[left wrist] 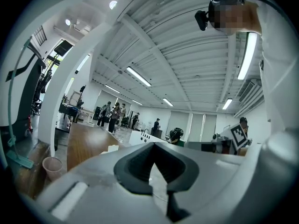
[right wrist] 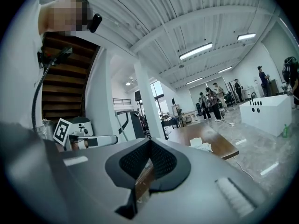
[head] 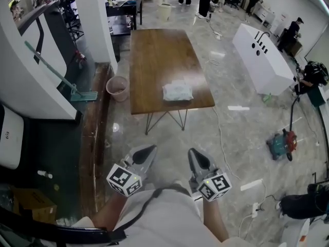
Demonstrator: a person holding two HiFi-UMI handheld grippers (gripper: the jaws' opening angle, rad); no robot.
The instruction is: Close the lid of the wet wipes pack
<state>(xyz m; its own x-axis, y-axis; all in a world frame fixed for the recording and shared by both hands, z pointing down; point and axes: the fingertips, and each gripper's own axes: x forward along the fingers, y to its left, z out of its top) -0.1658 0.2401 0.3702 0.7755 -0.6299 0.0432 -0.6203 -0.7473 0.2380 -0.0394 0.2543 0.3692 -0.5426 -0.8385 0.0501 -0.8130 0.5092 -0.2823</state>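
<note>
The wet wipes pack [head: 177,91], white and crinkled, lies near the front edge of a long wooden table [head: 154,55]. In the right gripper view the wipes pack [right wrist: 202,146] shows a white flap standing up on it; in the left gripper view the wipes pack [left wrist: 112,148] is only a small white shape on the tabletop. My left gripper [head: 149,149] and right gripper [head: 193,152] are held side by side close to my body, well short of the table, both pointing toward it. The left gripper [left wrist: 152,164] has its jaws together with nothing in them. The right gripper [right wrist: 148,160] looks the same.
A pink bin [head: 117,88] and a green squeegee [head: 77,94] stand left of the table by a white wall. A white cabinet [head: 262,58] sits to the right. A red-green machine [head: 281,144], cables and a power strip [head: 255,207] lie on the floor. People stand at the far end.
</note>
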